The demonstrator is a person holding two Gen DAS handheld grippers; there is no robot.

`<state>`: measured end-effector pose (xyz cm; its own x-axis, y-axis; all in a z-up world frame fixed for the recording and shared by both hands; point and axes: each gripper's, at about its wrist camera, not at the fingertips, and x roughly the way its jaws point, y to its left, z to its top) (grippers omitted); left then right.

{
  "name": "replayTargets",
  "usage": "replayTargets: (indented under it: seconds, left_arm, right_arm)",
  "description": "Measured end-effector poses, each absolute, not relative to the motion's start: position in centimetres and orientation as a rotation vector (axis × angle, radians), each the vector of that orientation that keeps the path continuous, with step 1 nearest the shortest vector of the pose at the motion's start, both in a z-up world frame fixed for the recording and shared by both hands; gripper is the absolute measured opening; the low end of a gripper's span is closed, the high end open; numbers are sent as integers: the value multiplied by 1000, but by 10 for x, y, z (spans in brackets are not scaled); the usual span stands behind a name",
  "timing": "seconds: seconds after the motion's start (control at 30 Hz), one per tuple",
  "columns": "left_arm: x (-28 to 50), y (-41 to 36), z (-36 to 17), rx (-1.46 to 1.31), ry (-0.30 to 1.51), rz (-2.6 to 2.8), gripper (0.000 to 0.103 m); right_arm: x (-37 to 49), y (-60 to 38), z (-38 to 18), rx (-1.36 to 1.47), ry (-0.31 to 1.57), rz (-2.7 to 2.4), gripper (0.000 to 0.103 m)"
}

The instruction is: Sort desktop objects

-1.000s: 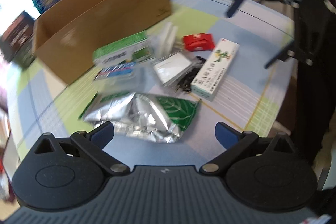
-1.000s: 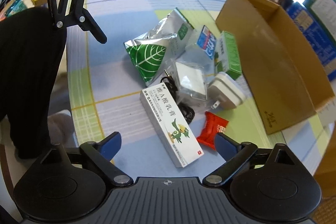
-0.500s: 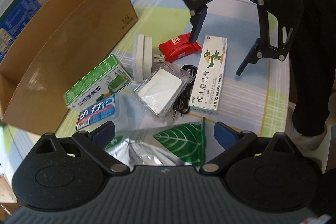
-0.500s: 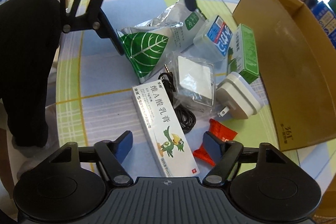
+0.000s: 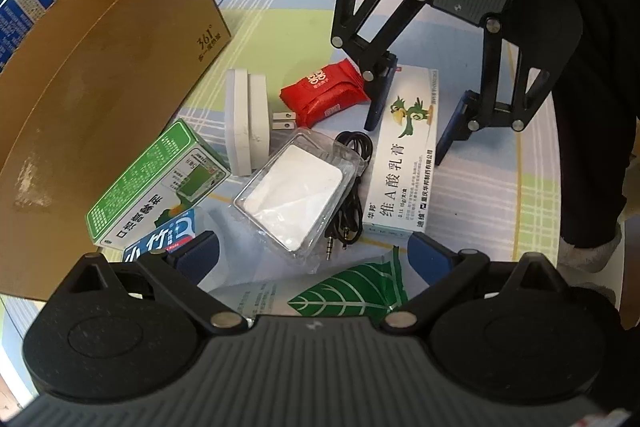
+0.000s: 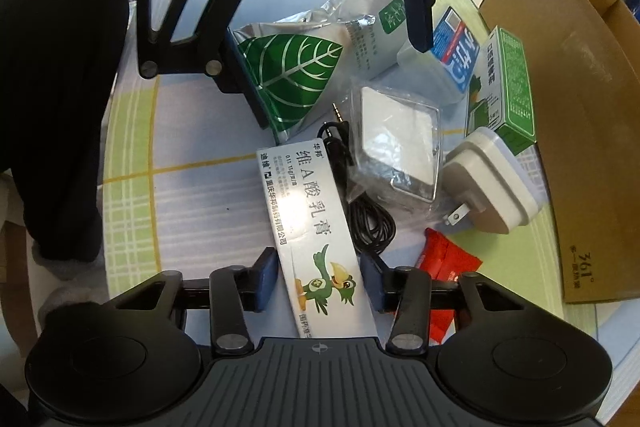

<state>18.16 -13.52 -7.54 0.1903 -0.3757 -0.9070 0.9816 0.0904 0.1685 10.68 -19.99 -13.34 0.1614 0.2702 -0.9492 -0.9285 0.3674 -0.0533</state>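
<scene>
white ointment box (image 6: 316,227) | right gripper (image 6: 318,279) jaws now straddling it, narrowed

Bright daylight, sharp in the middle, bent hard at the rims.

Both my wrist views are evenly lit and free of motion blur. Glare washes out the middle of the white ointment box (image 6: 310,223) and glints off the foil pouch (image 6: 304,67). My fingers (image 5: 452,127) drop soft shadows on the checked surface (image 5: 500,195). The fisheye bows the cardboard box (image 5: 100,99) into a curve, and the corners of both views fall to black.
</scene>
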Motion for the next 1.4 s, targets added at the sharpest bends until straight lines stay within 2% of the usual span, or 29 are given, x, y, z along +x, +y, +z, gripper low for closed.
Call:
replayTargets:
  seconds: [0.23, 0.6, 0.73, 0.83, 1.0, 1.2, 1.4]
  left_arm:
    - [192, -149, -80, 973, 824, -1226, 99]
    - [216, -172, -86, 987, 870, -1300, 90]
    - [225, -180, -89, 979, 932, -1324, 75]
    - [228, -184, -91, 994, 944, -1336, 73]
    - [226, -185, -89, 1034, 949, -1347, 63]
    - [228, -183, -91, 1054, 961, -1360, 63]
    - [230, -191, -102, 1056, 985, -1369, 69]
  right_arm:
    - [103, -212, -130, -796, 1105, 1010, 36]
    - [105, -237, -129, -778, 1127, 989, 36]
    - [106, -237, -127, -757, 1127, 989, 36]
    - [108, -238, -127, -745, 1129, 991, 36]
    - [111, -237, -126, -732, 1134, 986, 36]
    - [111, -235, -127, -729, 1130, 990, 36]
    - [114, -235, -126, -723, 1136, 986, 36]
